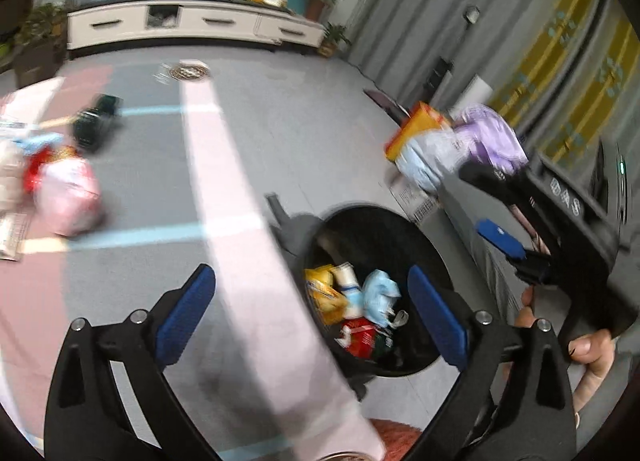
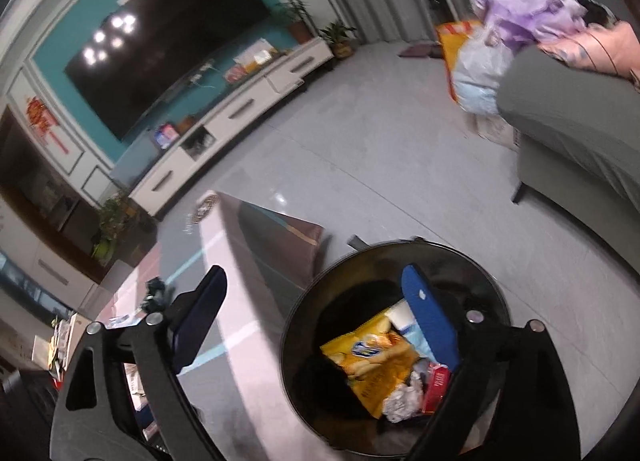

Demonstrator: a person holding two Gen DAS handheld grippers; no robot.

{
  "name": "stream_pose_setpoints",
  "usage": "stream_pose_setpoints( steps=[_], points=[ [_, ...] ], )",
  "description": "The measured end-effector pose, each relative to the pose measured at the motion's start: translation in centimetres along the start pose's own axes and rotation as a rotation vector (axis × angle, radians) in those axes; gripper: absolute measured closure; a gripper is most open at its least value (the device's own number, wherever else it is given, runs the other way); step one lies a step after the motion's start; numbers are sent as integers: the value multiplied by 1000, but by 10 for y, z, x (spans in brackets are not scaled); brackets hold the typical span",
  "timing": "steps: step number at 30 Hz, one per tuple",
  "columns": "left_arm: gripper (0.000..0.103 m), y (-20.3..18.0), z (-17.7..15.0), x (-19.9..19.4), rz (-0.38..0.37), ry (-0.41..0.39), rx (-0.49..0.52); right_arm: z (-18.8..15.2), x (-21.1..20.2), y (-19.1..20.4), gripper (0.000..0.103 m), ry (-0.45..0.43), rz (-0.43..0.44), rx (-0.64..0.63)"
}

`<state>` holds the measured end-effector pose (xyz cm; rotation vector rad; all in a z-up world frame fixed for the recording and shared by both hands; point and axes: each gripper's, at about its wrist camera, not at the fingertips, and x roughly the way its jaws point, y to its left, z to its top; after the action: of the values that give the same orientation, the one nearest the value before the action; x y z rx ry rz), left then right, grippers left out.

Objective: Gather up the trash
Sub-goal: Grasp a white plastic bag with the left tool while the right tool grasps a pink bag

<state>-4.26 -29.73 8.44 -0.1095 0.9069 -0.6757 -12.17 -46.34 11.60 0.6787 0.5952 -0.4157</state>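
Note:
A round black bin (image 1: 400, 237) stands on the floor beside the table, holding a yellow snack bag (image 1: 325, 295), a pale blue wrapper (image 1: 380, 293) and a red packet (image 1: 360, 337). My left gripper (image 1: 312, 315) hangs open above the table edge and the bin's left side, with nothing between its blue pads. The right wrist view looks down into the bin (image 2: 460, 273) at the yellow bag (image 2: 372, 361), crumpled paper (image 2: 400, 401) and the red packet (image 2: 438, 385). My right gripper (image 2: 316, 321) is open and empty over the bin's left rim. One of its pads (image 1: 500, 241) shows beside a hand (image 1: 588, 349).
On the pink-and-grey striped table (image 1: 140, 189) lie a pink bag (image 1: 68, 197) and a black object (image 1: 96, 125). Filled bags, yellow (image 2: 454, 35) and purple (image 2: 524, 9), sit on the floor by a grey sofa (image 2: 580, 121). A white TV cabinet (image 1: 192, 23) lines the far wall.

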Motion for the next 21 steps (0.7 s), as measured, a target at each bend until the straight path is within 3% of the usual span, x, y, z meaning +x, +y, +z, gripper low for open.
stream_pose_setpoints(
  steps=[5,10,17,21],
  points=[
    [5,71,21,-47,94,-68,-91,-9,-8,50,10,-40,53,-105],
    [5,151,40,-95,209,-144,-193,-24,5,103,10,-5,108,-208],
    [5,266,52,-117,273,-143,-380,-62,64,186,10,205,189,-307],
    [5,303,54,-99,219,-109,-438,-92,107,232,10,331,235,-367]
  ],
)
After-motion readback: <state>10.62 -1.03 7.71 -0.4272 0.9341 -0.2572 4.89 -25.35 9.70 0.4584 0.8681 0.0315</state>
